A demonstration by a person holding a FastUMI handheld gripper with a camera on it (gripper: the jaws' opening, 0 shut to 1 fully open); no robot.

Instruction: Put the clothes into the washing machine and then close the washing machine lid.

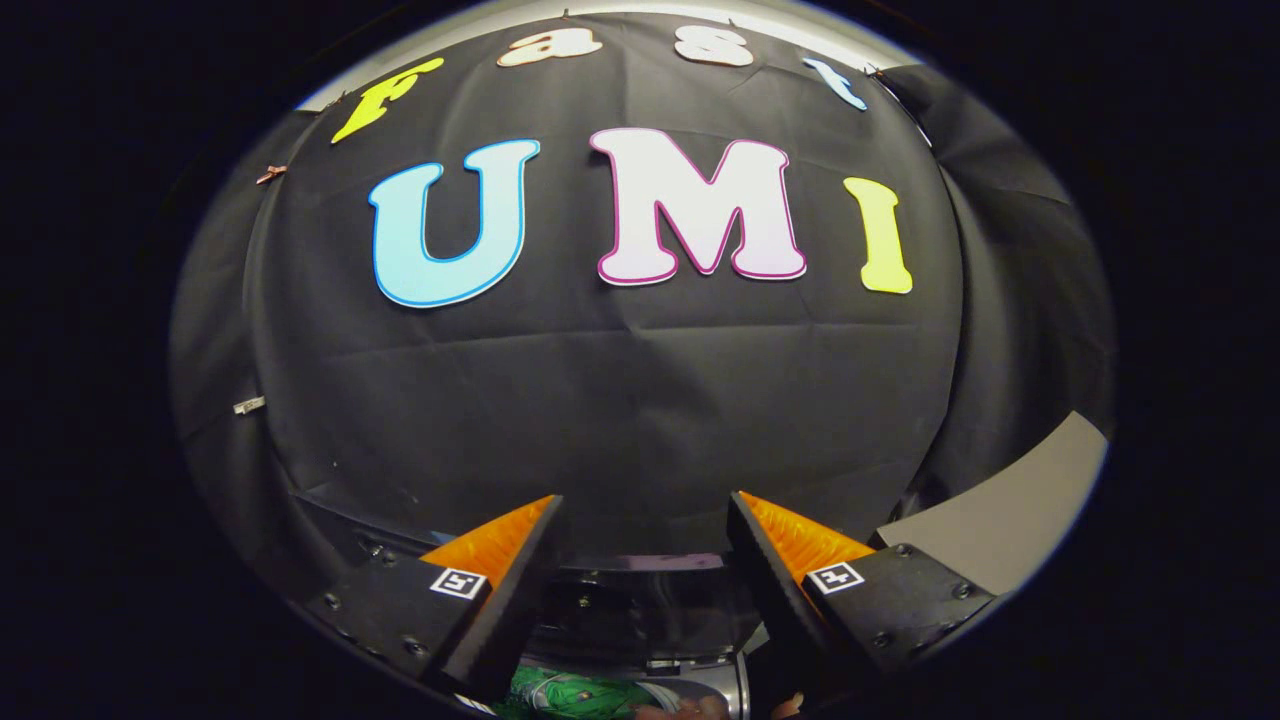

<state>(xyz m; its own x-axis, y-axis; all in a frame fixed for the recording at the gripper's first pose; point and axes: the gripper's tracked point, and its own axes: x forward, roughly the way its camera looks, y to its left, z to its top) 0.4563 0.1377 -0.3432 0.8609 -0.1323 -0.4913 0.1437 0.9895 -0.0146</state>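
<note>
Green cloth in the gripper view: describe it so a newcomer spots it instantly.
Start at the booth's black cloth wall, then drop to the open claw, which holds nothing. Below and between its fingers, under a dark glossy panel, lies the green cloth. It is the one bright green patterned thing there.

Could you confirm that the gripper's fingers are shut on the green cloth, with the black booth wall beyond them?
Not quite. In the gripper view the gripper is open, its fingers spread wide with nothing between them. The green cloth lies low, near the base of the fingers, not pressed by them. The black booth wall is indeed beyond them.
</note>
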